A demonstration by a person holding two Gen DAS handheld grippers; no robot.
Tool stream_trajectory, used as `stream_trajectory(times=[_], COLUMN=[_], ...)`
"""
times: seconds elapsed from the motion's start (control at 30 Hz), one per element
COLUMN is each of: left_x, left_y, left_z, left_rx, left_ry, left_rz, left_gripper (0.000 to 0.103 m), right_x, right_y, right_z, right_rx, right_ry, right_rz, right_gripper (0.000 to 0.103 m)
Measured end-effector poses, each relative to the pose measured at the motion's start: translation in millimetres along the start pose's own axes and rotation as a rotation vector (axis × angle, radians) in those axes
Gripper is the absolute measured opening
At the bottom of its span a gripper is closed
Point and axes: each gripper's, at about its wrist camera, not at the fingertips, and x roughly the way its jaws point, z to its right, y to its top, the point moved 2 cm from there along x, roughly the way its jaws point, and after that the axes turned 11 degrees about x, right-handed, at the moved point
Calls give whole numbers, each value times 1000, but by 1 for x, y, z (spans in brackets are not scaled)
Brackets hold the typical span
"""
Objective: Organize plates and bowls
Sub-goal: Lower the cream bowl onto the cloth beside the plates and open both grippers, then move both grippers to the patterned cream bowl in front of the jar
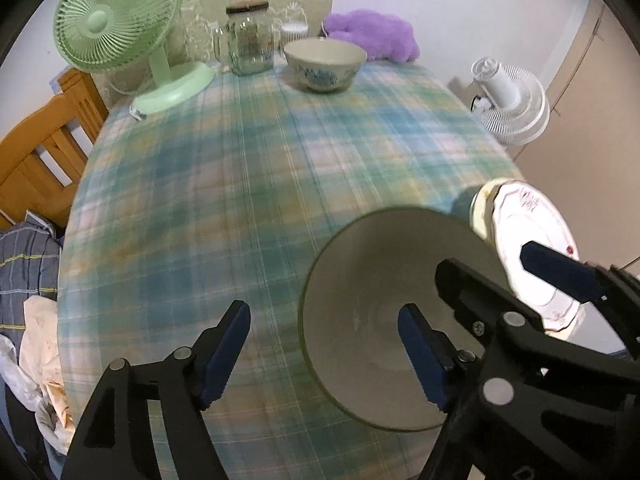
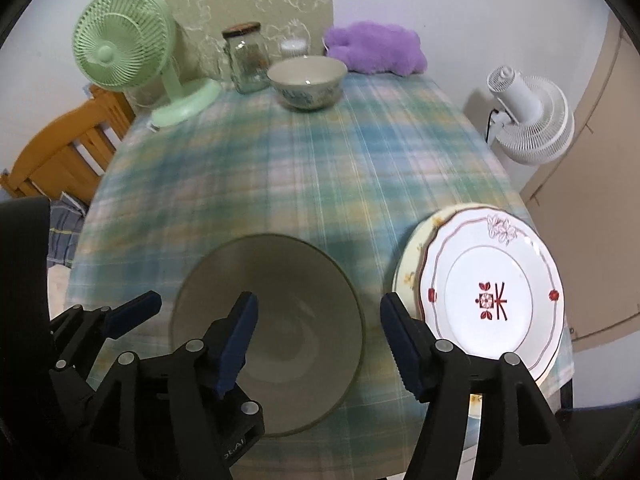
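The left gripper (image 1: 324,354) has its jaws spread wide, one finger over the checked cloth and the other dipping inside the plain grey-green ceramic bowl (image 1: 384,320) at the lower right of its frame, so the near rim sits between the jaws, probably set up for a rim pinch. The right gripper (image 2: 318,344) is also spread wide and holds nothing; in its own view one finger hangs over the same bowl and the other lies in the gap before the white scalloped plate with red motifs (image 2: 492,300) at lower right. That plate lies on a cream plate (image 2: 408,268) whose edge peeks out at its left, so the plates look already stacked. A white bowl with blue flowers (image 2: 307,82) stands well apart at the upper middle of the worktop (image 2: 280,184), likely the place the near bowl should nest. Beside it are a glass jar with a brown lid (image 2: 246,62), a pale green desk fan (image 2: 132,52) at upper left, and a purple plush toy (image 2: 376,48).
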Motion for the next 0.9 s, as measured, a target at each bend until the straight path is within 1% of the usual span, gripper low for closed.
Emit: stream_trajectory(times=[0.17,0.27,0.47,0.57,0.67,0.77,0.9], left_x=[-20,-26,-27,-26,-23,-20,-13], left_y=[12,20,40,52,68,82,102], left_z=[0,0,4,7,12,14,18], left_rx=[-3,-8,-36,-45,-72,-107,-147], left_ry=[15,28,70,102,151,165,204], left_rz=[58,83,102,117,113,122,120], left_gripper=[81,81,81,81,81,81,81], right_x=[-10,-18,-20,-18,-14,-12,-4], right_y=[10,16,36,52,69,88,114], right_z=[-1,-1,4,10,18,23,30], right_rx=[38,37,28,11,-11,-41,-91], right_ry=[27,25,58,60,68,72,94], right_rz=[5,32,53,76,75,82,76], right_gripper=[68,69,69,69,69,69,69])
